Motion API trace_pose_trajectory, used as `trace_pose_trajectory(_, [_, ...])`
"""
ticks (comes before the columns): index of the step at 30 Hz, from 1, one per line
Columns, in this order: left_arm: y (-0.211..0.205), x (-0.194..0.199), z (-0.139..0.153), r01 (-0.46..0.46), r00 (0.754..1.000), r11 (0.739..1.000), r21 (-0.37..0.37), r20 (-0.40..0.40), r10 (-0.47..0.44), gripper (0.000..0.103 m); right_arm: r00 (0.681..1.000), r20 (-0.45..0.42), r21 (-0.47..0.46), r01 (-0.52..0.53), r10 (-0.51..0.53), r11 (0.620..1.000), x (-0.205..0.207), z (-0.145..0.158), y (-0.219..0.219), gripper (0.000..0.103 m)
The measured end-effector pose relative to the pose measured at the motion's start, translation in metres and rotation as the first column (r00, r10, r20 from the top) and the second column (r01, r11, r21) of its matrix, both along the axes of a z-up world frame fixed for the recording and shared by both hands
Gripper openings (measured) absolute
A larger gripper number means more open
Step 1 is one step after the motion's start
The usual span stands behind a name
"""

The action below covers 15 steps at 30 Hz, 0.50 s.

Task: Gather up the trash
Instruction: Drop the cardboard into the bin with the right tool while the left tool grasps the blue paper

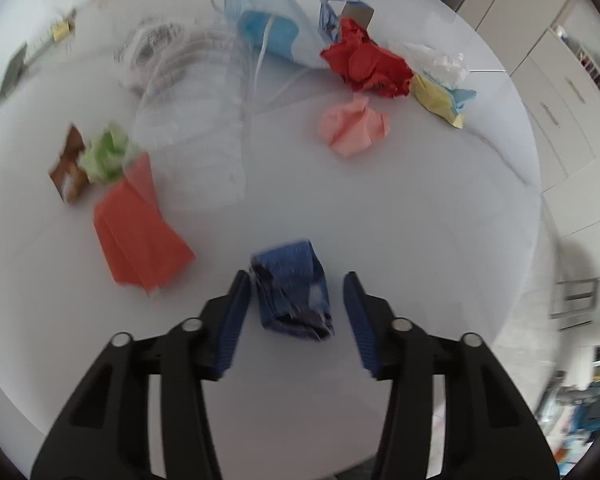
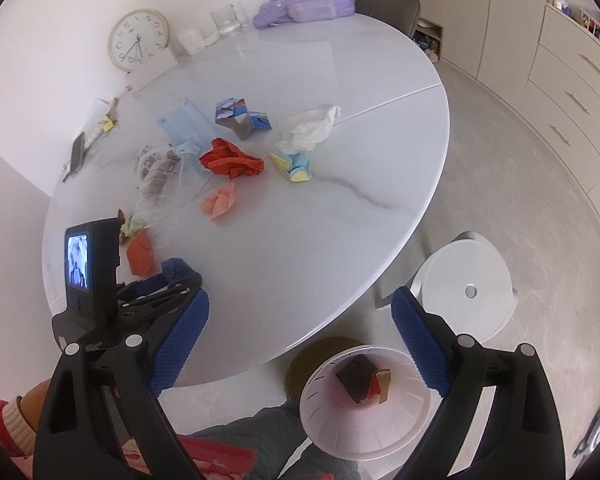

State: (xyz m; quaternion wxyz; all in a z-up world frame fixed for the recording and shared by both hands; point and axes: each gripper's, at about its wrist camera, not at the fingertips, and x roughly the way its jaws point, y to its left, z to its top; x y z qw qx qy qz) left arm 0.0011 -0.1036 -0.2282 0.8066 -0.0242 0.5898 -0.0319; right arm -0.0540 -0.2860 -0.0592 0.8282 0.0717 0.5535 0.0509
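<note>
White marble-look table is the biggest thing in view and the landmark for the rest. Off its near edge, on the floor, stands a round white stool, and closer to the right wrist camera a white trash bin sits below the table rim with a dark scrap and a small tan piece lying inside. At the table's far end rests a purple bundle, with a wall clock leaning beside it against the wall.

Across the tabletop the trash is spread out. A clear plastic bag lies toward the table's middle, a pale blue face mask beyond it, and a torn printed carton just past that. Crumpled red paper sits near the centre, white tissue and a yellow-and-blue wad toward the stool side of it, and a pink wad slightly nearer the front edge. On the opposite side lie folded orange paper, a green wad touching it, and a brown wrapper.

Closest to the front edge lies a crumpled dark blue paper. The left gripper straddles it with jaws spread, the left pad just beside it and the right pad clear. The right gripper hangs over the table edge above the bin, jaws wide apart and holding nothing.
</note>
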Motion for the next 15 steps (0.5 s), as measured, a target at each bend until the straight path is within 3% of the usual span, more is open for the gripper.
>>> trace_pose_trajectory(1, [-0.002,0.001,0.000,0.013,1.000,1.000,0.013,0.009,-0.013,0.035,1.000,-0.001,-0.002,0.003,-0.003,1.000,0.001,-0.001,0.000,0.092])
trace_pose_trajectory(8, [-0.011,0.009,0.012,0.079,0.996,0.996,0.032,0.037,-0.080,0.034,1.000,0.019,-0.033,-0.008,0.008,0.999,0.024,-0.002,0.011,0.092])
trace_pose_trajectory(15, [-0.012,0.001,0.075,0.161,0.976,0.987,-0.018,0.150,-0.157,0.034,0.999,0.011,-0.007,0.030,-0.030,1.000,0.128,-0.030,0.014,0.090])
